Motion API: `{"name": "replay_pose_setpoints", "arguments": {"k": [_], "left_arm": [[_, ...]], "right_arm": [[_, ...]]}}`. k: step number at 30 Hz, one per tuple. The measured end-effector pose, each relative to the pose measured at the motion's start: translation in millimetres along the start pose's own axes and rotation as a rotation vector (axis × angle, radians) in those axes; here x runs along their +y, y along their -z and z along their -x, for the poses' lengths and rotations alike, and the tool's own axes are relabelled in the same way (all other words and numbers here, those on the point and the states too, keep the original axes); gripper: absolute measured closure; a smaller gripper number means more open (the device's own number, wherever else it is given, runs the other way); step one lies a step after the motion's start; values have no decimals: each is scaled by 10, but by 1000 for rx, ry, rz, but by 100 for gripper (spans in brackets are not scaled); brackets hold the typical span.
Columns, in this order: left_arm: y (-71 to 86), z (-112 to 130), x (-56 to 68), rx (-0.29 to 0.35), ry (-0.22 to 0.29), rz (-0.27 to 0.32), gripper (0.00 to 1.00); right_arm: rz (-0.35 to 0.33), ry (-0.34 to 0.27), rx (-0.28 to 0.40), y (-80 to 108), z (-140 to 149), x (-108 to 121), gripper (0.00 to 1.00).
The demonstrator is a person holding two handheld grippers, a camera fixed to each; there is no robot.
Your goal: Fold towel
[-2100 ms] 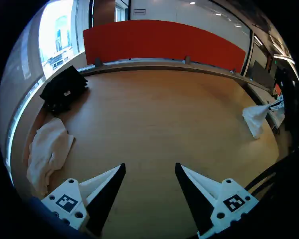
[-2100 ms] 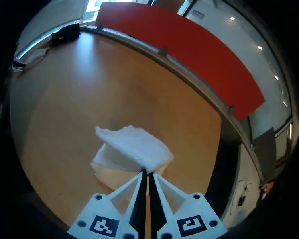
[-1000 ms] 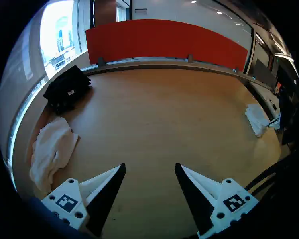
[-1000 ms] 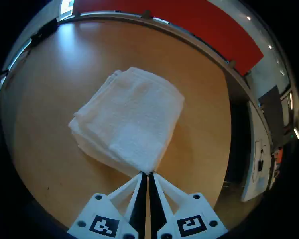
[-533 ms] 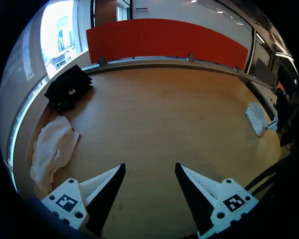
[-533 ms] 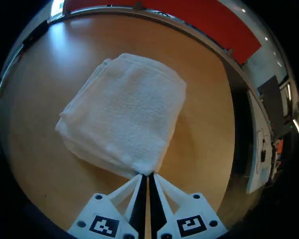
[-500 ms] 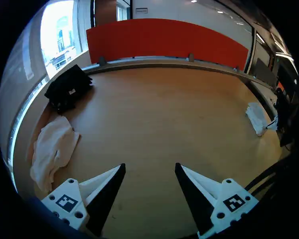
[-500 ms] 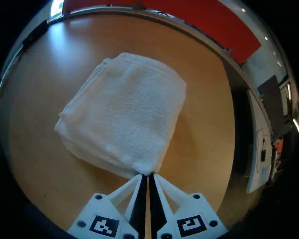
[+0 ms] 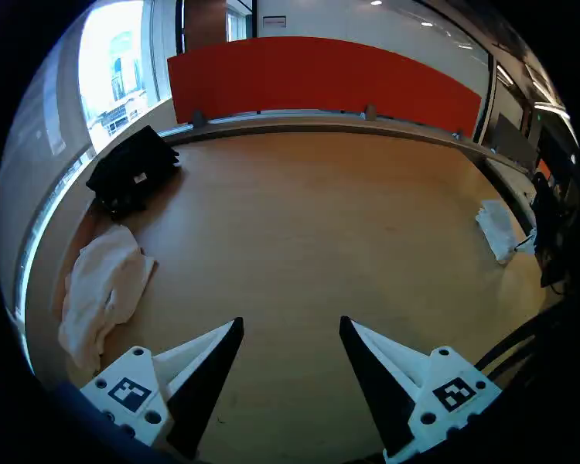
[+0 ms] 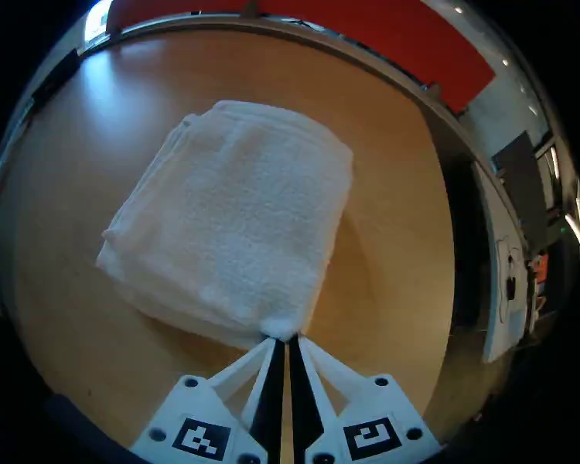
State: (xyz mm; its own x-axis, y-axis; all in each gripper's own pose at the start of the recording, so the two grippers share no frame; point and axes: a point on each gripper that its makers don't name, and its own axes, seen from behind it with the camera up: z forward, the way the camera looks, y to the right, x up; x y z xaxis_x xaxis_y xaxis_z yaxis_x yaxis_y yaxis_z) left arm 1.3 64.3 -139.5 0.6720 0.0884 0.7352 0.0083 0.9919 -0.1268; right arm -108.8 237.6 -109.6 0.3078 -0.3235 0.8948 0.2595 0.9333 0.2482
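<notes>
The folded towel is seen lying flat on the wooden tabletop, its near corner pinched between the closed fingers of the right tool. The left tool is held wide open and empty above the tabletop, a crumpled towel being seen to its left.

The near corner of the folded towel vanishes between the closed tips of the right gripper. In the left gripper view the dark shape beside that towel is too dim to identify.
</notes>
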Motion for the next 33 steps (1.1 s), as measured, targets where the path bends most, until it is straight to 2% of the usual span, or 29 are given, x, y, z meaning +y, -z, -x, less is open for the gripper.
{"name": "replay_pose_setpoints", "arguments": {"k": [9, 12, 17, 19, 23, 29, 33], "left_arm": [[9, -13, -18, 7, 7, 1, 8], [9, -16, -10, 9, 9, 6, 8], [5, -23, 9, 12, 3, 10, 8], [3, -30, 17, 13, 3, 12, 8], [-1, -48, 31, 16, 3, 17, 8], [-6, -73, 29, 23, 4, 19, 8], [-10, -78, 22, 25, 10, 22, 8]], "right_arm": [[17, 14, 25, 140, 7, 25, 88], [19, 5, 36, 183, -6, 36, 81], [20, 0, 52, 256, -7, 14, 62], [15, -1, 56, 280, -5, -7, 60], [8, -7, 69, 321, -15, -41, 46], [5, -24, 97, 374, -73, -103, 13], [8, -32, 114, 416, -113, -142, 9]]}}
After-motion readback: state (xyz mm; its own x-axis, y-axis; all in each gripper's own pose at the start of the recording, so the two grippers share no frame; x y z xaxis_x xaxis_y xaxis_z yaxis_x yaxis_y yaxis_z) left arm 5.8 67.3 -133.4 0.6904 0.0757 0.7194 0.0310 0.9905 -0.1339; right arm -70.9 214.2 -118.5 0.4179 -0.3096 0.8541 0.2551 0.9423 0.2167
